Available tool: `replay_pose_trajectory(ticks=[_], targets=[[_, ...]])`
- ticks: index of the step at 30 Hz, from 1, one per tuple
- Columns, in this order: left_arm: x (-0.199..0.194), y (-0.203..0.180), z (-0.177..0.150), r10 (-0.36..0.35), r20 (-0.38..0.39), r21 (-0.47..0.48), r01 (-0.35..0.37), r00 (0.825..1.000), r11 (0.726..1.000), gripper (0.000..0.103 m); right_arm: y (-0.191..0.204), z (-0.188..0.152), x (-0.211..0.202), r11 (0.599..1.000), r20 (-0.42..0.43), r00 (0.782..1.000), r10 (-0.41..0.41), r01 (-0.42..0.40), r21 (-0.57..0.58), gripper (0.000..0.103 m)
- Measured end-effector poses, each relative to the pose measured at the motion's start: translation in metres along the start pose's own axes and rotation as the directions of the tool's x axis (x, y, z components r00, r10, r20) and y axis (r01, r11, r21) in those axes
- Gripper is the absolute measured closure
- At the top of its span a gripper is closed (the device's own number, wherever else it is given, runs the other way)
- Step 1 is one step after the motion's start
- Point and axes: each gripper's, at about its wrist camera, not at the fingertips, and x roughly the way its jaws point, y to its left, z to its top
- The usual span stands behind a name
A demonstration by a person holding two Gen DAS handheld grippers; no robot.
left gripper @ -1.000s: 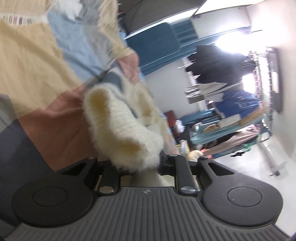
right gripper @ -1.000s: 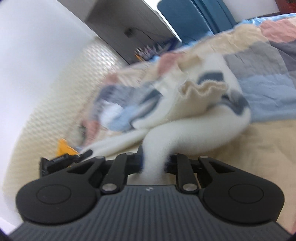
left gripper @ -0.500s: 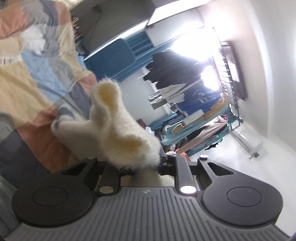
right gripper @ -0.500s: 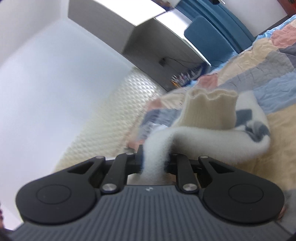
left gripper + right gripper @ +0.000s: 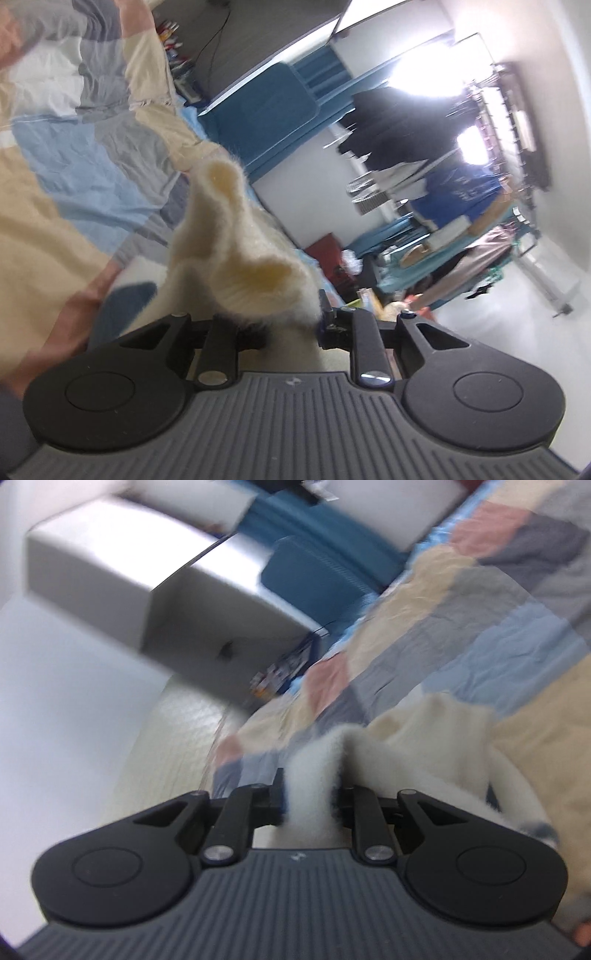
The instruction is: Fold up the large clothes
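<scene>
Two grippers each pinch a part of one fluffy cream sweater (image 5: 236,266).

From the left wrist, the left gripper (image 5: 291,325) has its jaws closed on a thick bunch of the knit, which rises in front of the lens and hides the fingertips. How far the garment reaches below is cut off by the tool's body. Beneath it lies a patchwork quilt (image 5: 74,177) in beige, blue, grey and pink. Beyond stand a blue headboard (image 5: 266,99), a rack of hanging clothes (image 5: 443,177) and a glaring window (image 5: 424,70) that washes out detail.

From the right wrist, everything is smeared by blur. The right gripper (image 5: 310,805) clamps a narrow white fold of the sweater (image 5: 424,749), the rest trailing right over the quilt (image 5: 480,627); its far end is cut off by the tool. A pale wall (image 5: 66,686) and a grey cabinet (image 5: 177,590) fill the left, with small, unreadable clutter below the cabinet.
</scene>
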Motion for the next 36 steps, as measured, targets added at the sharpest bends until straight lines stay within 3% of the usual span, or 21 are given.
replay_pose_trajectory(ticks=[4, 9, 14, 20, 26, 28, 30, 32, 35, 36], targets=[[0.055, 0.027, 0.021, 0.065, -0.047, 0.01, -0.065, 0.997, 0.998, 0.077, -0.02, 0.011, 0.048, 0.991, 0.016, 0.993, -0.115, 0.114, 0.073, 0.082], [0.098, 0.076, 0.026, 0.054, -0.066, -0.026, -0.056, 0.996, 0.998, 0.077, -0.042, 0.015, 0.084, 0.986, 0.007, 0.986, -0.164, 0.164, -0.012, 0.082], [0.142, 0.109, 0.028, 0.094, -0.087, -0.005, -0.094, 0.992, 0.996, 0.077, -0.061, 0.018, 0.119, 0.972, 0.007, 0.973, -0.23, 0.23, -0.048, 0.082], [0.176, 0.148, 0.031, 0.108, -0.13, -0.045, -0.115, 0.986, 0.992, 0.077, -0.077, 0.022, 0.145, 0.966, -0.006, 0.967, -0.256, 0.256, -0.042, 0.081], [0.183, 0.15, 0.028, 0.113, -0.133, -0.023, -0.117, 0.985, 0.993, 0.074, -0.079, 0.022, 0.15, 0.967, -0.012, 0.968, -0.25, 0.249, -0.049, 0.081], [0.179, 0.145, 0.027, 0.111, -0.13, -0.008, -0.113, 0.985, 0.994, 0.068, -0.077, 0.021, 0.147, 0.969, -0.017, 0.97, -0.244, 0.243, -0.044, 0.081], [0.171, 0.138, 0.024, 0.092, -0.127, 0.002, -0.092, 0.988, 0.996, 0.039, -0.074, 0.02, 0.143, 0.97, -0.023, 0.971, -0.238, 0.237, -0.047, 0.078], [0.154, 0.128, 0.02, 0.081, -0.094, 0.028, -0.079, 0.992, 0.997, 0.03, -0.069, 0.016, 0.135, 0.973, -0.029, 0.974, -0.225, 0.223, -0.053, 0.064], [0.128, 0.107, 0.014, 0.095, -0.07, 0.101, -0.088, 0.993, 0.991, 0.028, -0.055, 0.005, 0.117, 0.971, -0.013, 0.976, -0.216, 0.214, -0.104, 0.036], [0.121, 0.101, 0.01, 0.101, -0.069, 0.123, -0.092, 0.992, 0.988, 0.028, -0.047, 0.0, 0.111, 0.965, -0.008, 0.975, -0.222, 0.219, -0.141, 0.033]])
